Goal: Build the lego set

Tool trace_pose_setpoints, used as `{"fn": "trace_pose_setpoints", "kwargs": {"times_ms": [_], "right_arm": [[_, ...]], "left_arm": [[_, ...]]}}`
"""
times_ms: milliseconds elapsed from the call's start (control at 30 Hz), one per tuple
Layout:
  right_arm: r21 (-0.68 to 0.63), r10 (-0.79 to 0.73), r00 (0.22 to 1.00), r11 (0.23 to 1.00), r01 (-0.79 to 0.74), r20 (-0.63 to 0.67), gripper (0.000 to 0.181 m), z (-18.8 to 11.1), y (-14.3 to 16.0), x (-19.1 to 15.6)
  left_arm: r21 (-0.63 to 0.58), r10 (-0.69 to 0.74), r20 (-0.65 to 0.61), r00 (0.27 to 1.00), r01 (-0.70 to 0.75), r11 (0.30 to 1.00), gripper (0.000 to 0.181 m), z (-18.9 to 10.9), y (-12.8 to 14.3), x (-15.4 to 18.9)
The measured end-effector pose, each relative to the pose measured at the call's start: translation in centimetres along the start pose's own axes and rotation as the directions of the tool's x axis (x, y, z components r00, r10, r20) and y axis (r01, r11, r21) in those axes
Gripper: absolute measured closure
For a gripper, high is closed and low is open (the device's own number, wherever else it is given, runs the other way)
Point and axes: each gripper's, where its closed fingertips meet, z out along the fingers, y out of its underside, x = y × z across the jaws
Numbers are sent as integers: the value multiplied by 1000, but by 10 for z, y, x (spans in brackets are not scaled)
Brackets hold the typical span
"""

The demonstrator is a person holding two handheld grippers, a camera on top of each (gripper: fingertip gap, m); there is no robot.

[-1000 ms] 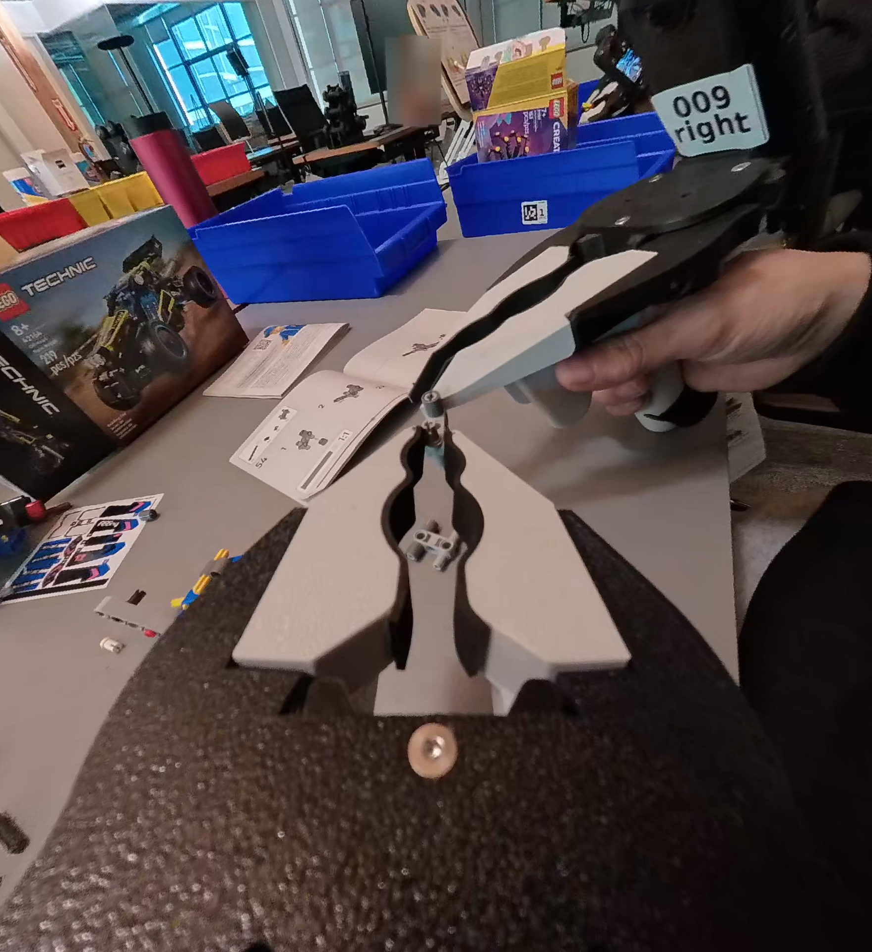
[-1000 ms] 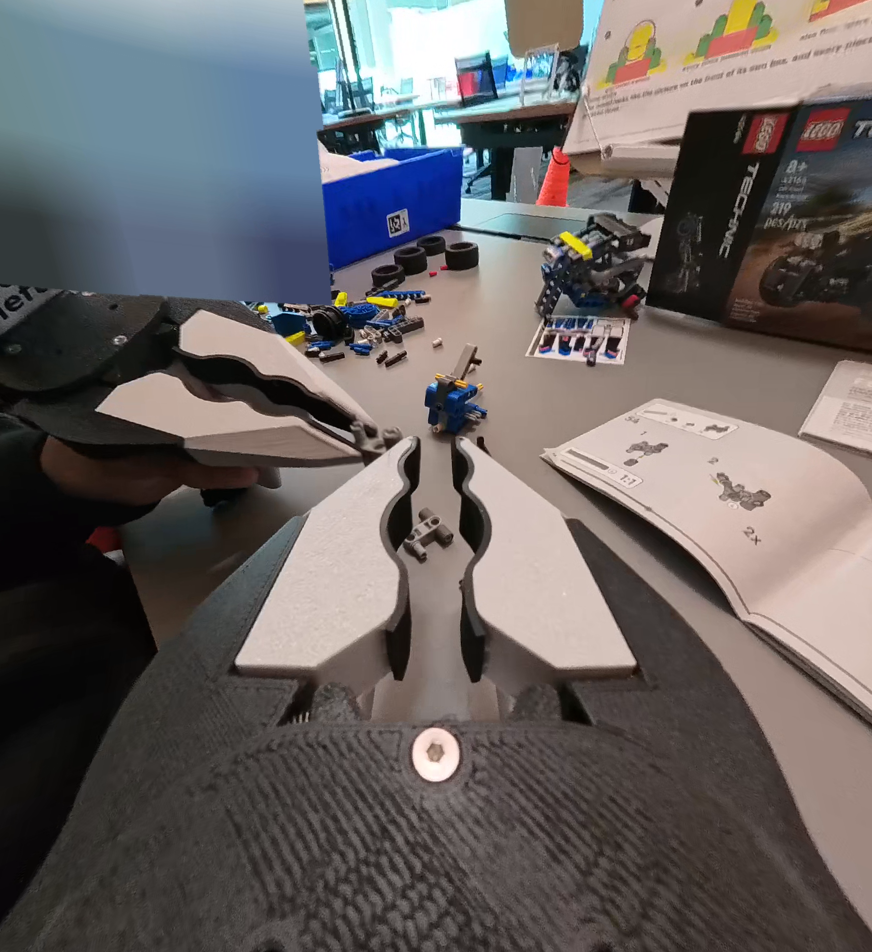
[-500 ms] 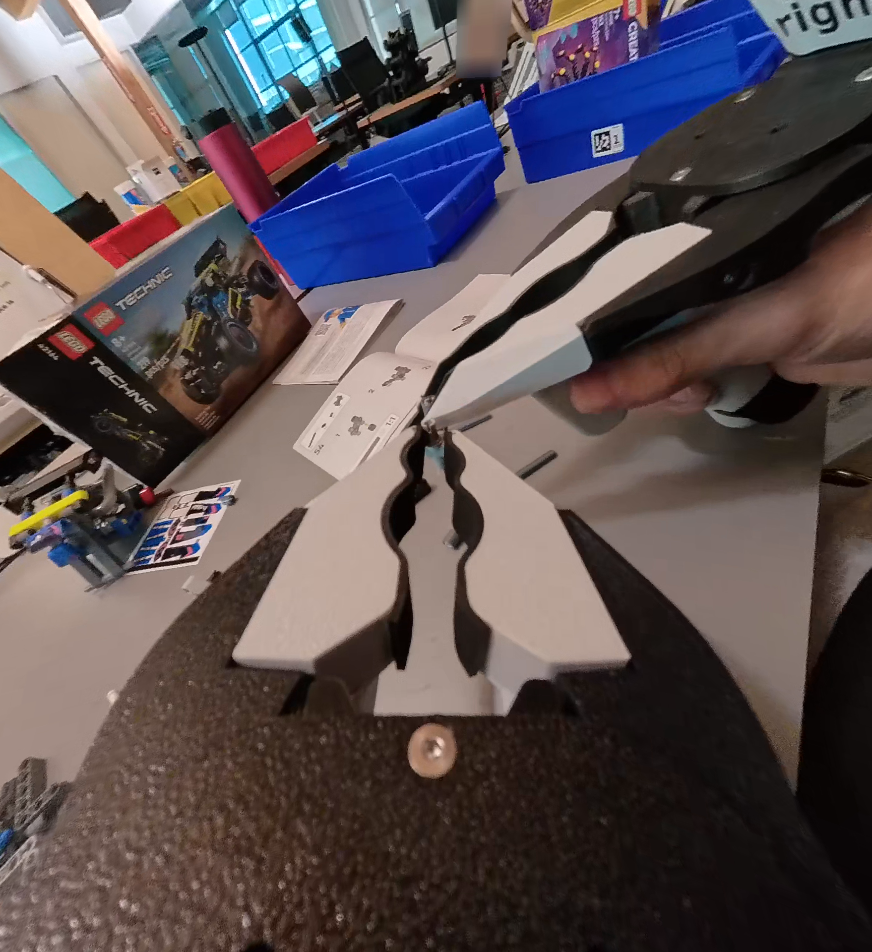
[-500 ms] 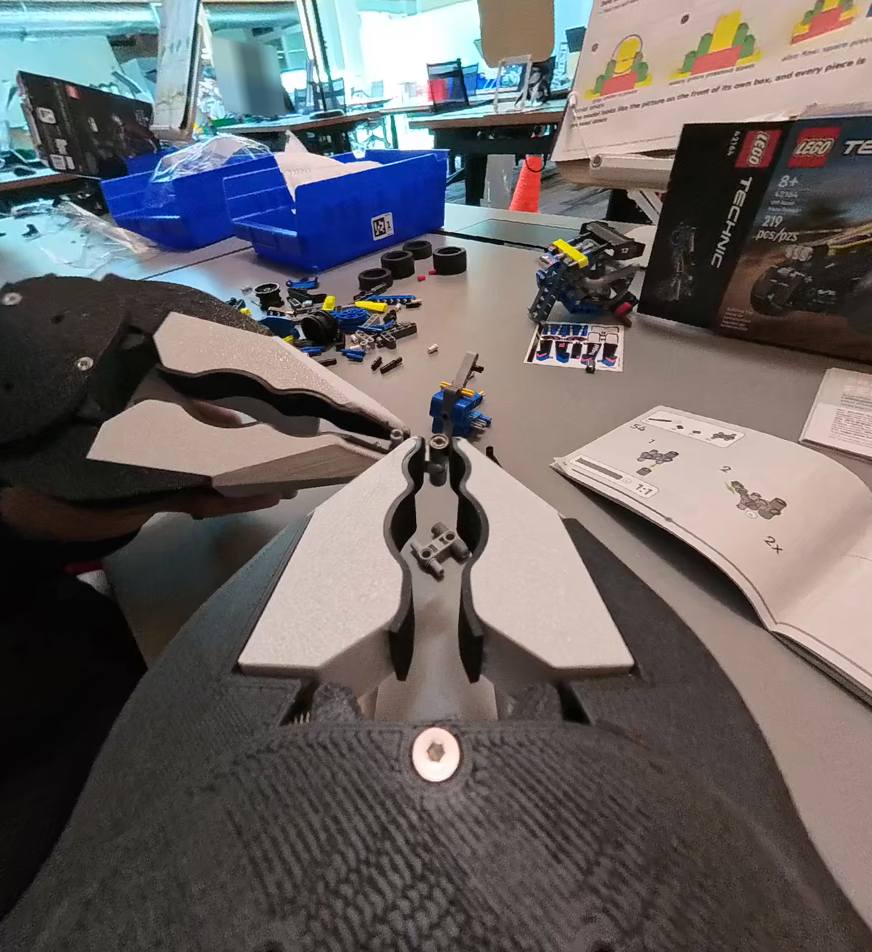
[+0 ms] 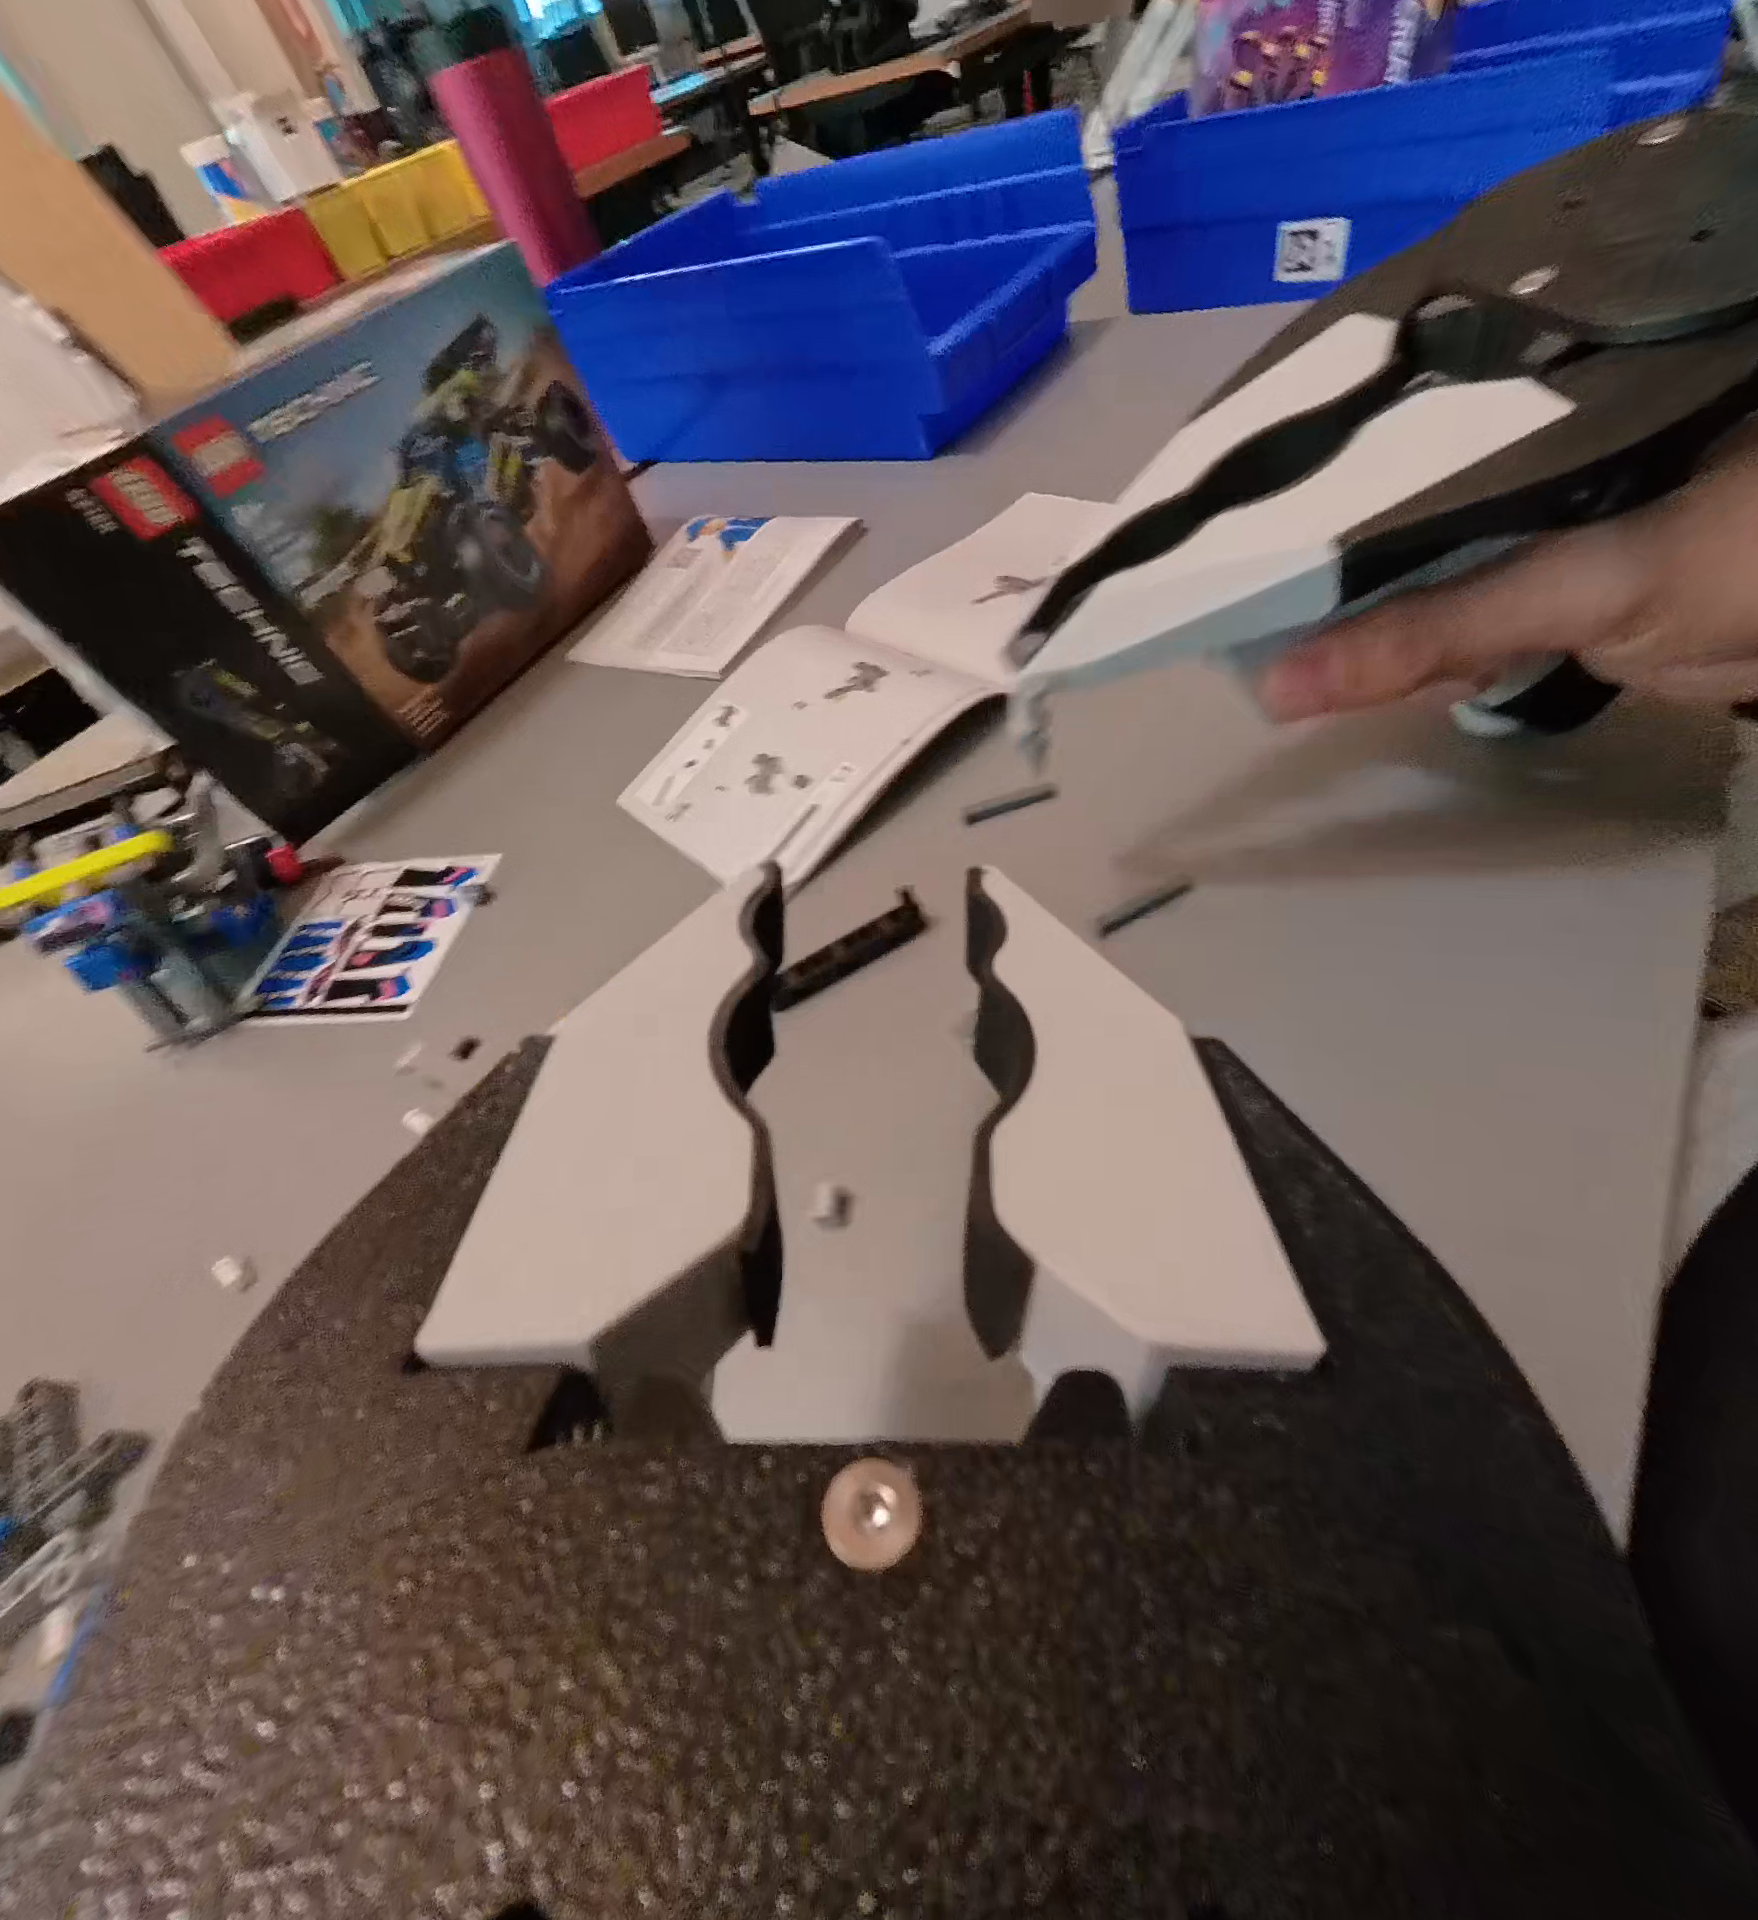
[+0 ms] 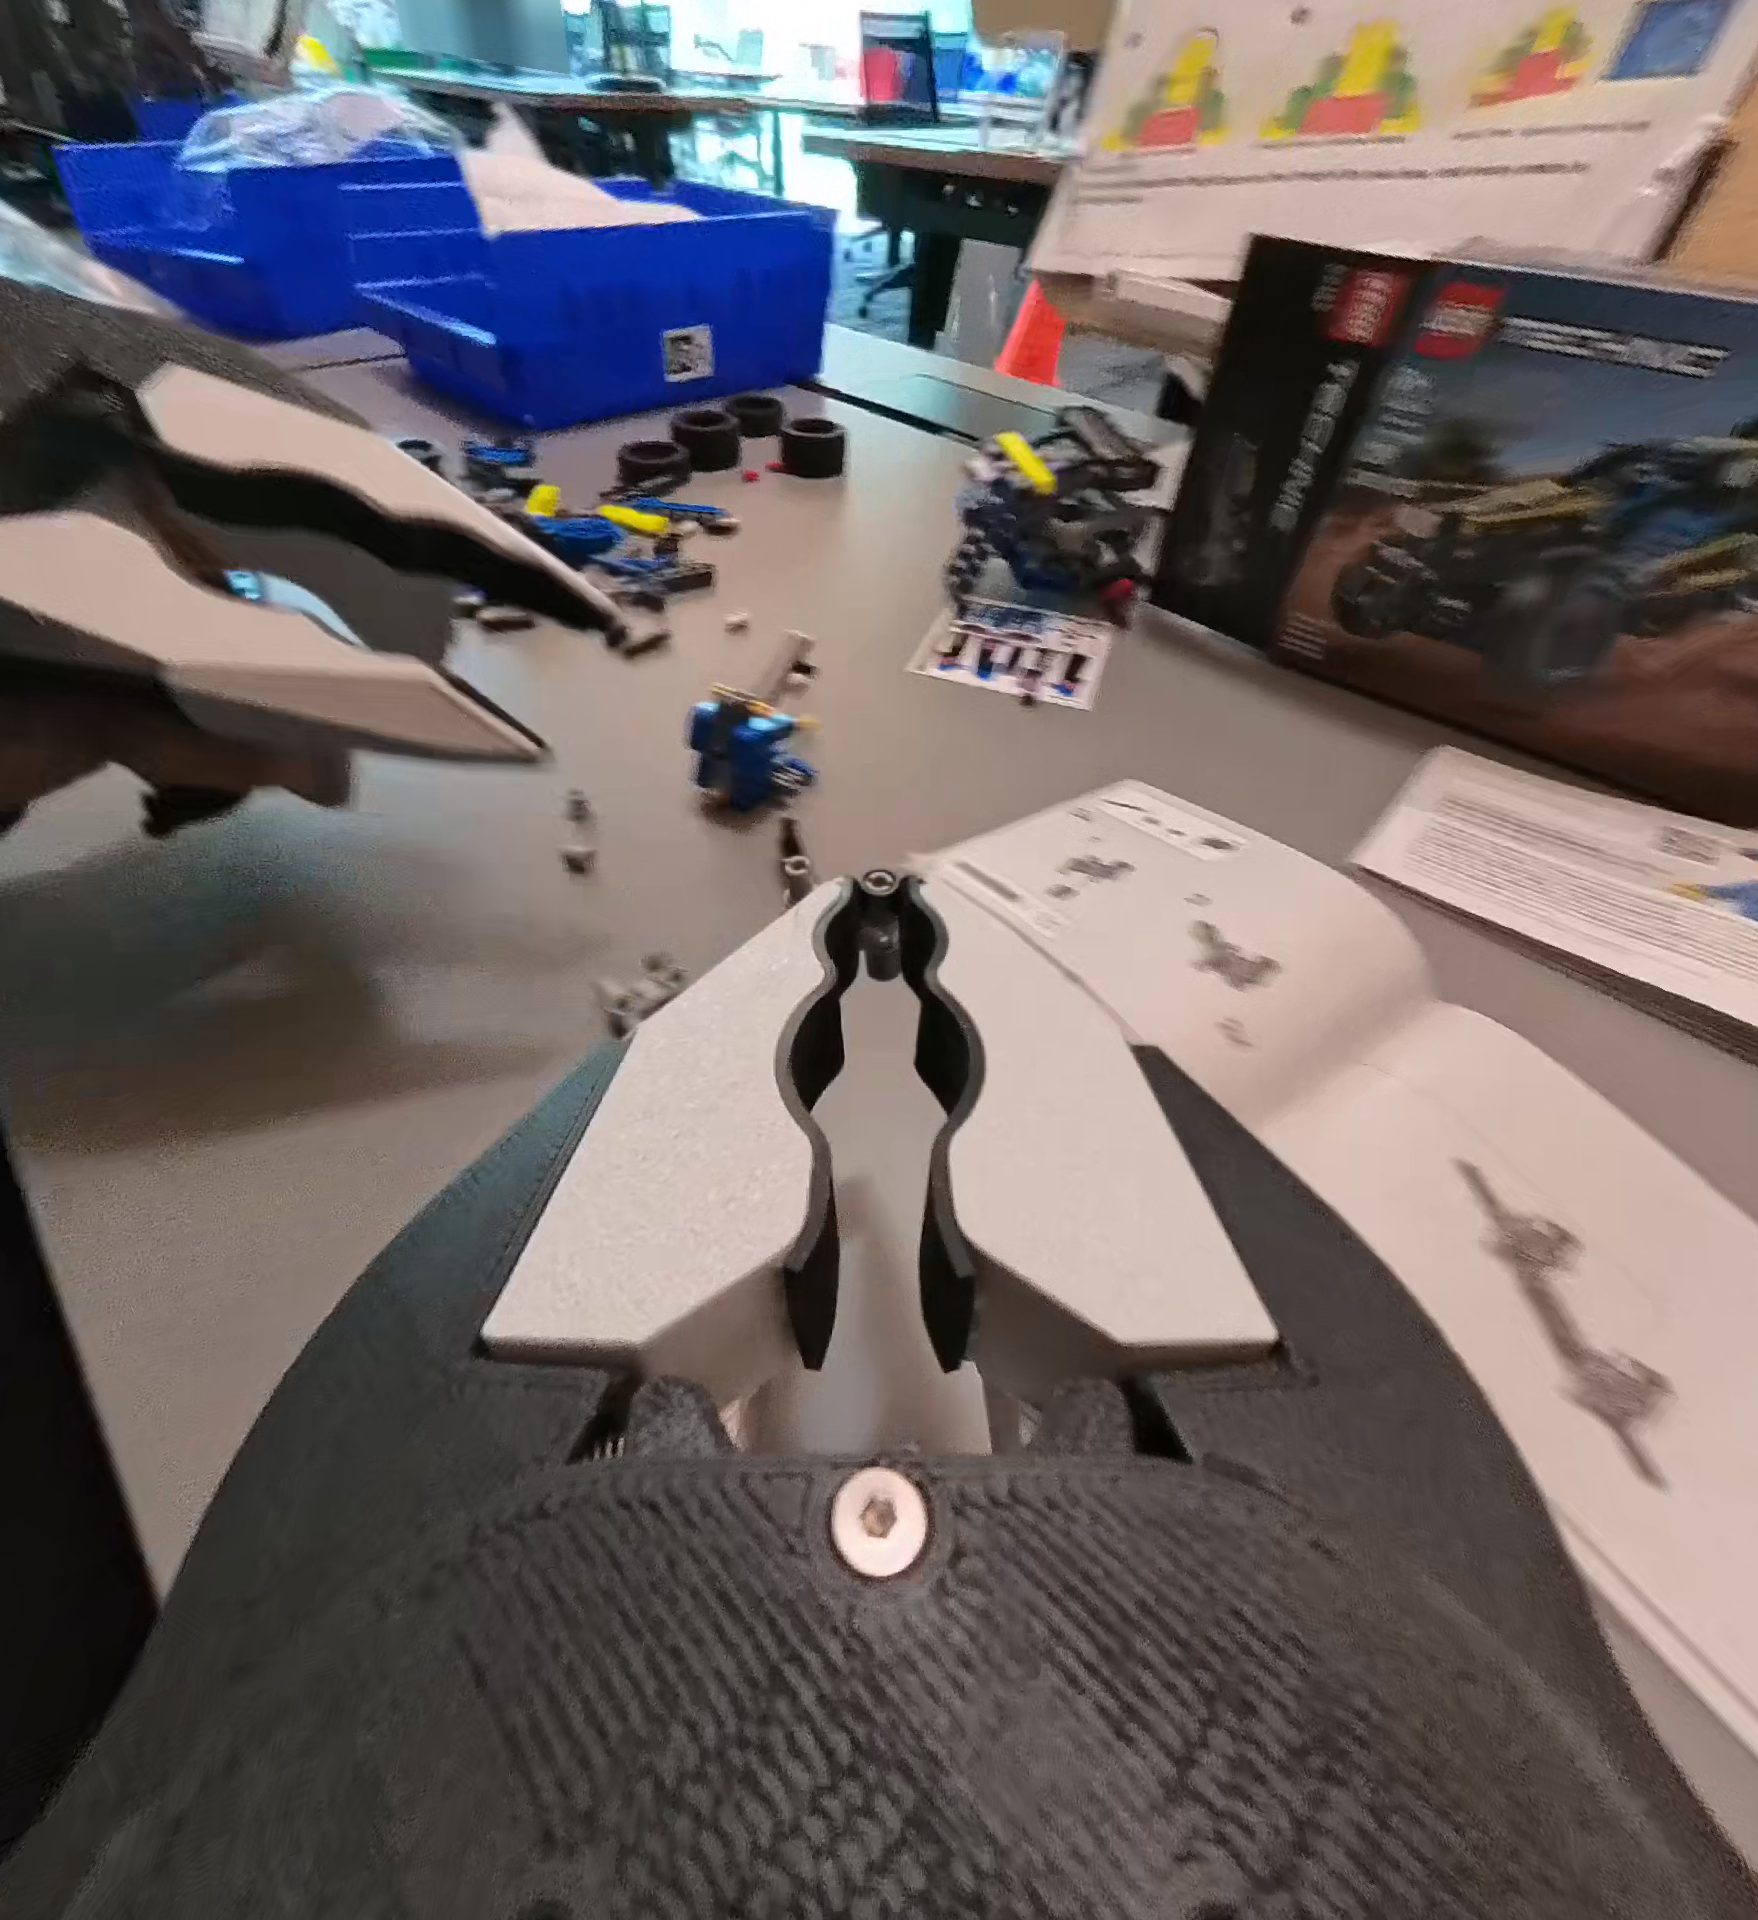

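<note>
My right gripper [image 6: 880, 885] is shut on a small dark grey Technic piece [image 6: 880, 920] at its tips, held above the grey table [image 6: 335, 987]. In the left wrist view it [image 5: 1029, 665] hangs at the upper right with the piece [image 5: 1036, 727] dangling below. My left gripper [image 5: 873, 888] is open and empty above the table; a black beam [image 5: 849, 951] lies beyond its tips. It also shows in the right wrist view [image 6: 574, 681], jaws apart, left of the right gripper. A blue sub-assembly [image 6: 745, 743] stands on the table between them.
The open instruction booklet [image 6: 1270, 1039] lies to the right, the set box [image 6: 1529, 499] behind it. A partly built vehicle [image 6: 1051, 509], a sticker sheet [image 6: 1010, 649], loose parts [image 6: 605, 530], tyres [image 6: 729, 436] and blue bins [image 6: 594, 301] sit farther back. The tips of one gripper are about 8 centimetres away from the tips of the other.
The two grippers met tip to tip, then parted. My left gripper has opened and drawn back to the left. My right gripper has closed and keeps the small grey piece.
</note>
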Motion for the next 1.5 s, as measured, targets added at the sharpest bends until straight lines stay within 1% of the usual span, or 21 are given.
{"fn": "trace_pose_setpoints", "kwargs": {"times_ms": [33,67,133,233,300,333,400,467,567,600,633,700,767,833,900,967,1133,1300,1400,1500], "right_arm": [[11,12,1000,1000,-12,1,176,-7,-1,13],[25,29,999,999,-29,20,176,-12,-2,24],[0,56,998,998,-56,14,176,-16,1,50],[2,86,993,996,-87,78,176,-12,-2,71],[18,97,993,995,-98,68,176,-7,-4,91],[39,122,990,991,-125,71,176,-6,-7,100],[135,176,977,972,-192,124,176,-5,-21,109],[187,221,962,950,-249,159,176,-2,-27,117],[144,203,967,963,-225,155,176,2,-17,115],[156,198,969,963,-220,146,176,2,-18,116],[166,206,969,960,-227,139,176,1,-19,118],[177,213,959,953,-246,187,176,-1,-22,116],[176,246,939,940,-291,241,176,-3,-23,115],[185,247,932,936,-300,264,176,-5,-25,114],[201,229,934,936,-289,274,176,-7,-27,111],[207,244,928,929,-307,282,176,-8,-27,113],[244,272,912,904,-351,306,176,-14,-32,118],[207,241,923,928,-310,301,176,-9,-28,111],[175,222,927,943,-283,301,176,-4,-25,106],[165,217,924,946,-279,315,176,-4,-24,104]], "left_arm": [[9,-16,19,1000,16,1000,142,-4,0,-12],[15,-33,36,999,32,999,139,-7,0,-25],[21,-47,79,996,45,999,136,-13,2,-53],[42,-16,128,992,10,999,143,-17,0,-90],[73,-26,129,991,17,997,153,-16,-3,-107],[83,-38,129,991,28,996,153,-15,-3,-115],[96,-34,152,988,20,995,153,-14,0,-131],[79,-43,208,977,28,997,146,-15,9,-148],[71,-37,272,962,18,997,138,-16,21,-165],[68,-31,293,955,11,998,136,-17,23,-169],[68,-22,315,949,1,998,135,-17,25,-171],[55,23,366,930,-46,997,135,-17,27,-175],[-22,119,411,904,-120,992,135,-16,34,-179],[-97,218,464,858,-196,976,137,-18,39,-184],[-129,281,480,831,-249,960,138,-18,39,-184],[-136,303,481,823,-271,953,141,-18,37,-181],[-153,325,472,819,-287,946,147,-15,37,-176],[-142,312,469,826,-279,950,152,-16,36,-175],[-103,266,440,858,-246,964,159,-17,35,-171],[-13,172,353,920,-179,984,161,-17,30,-162]]}}
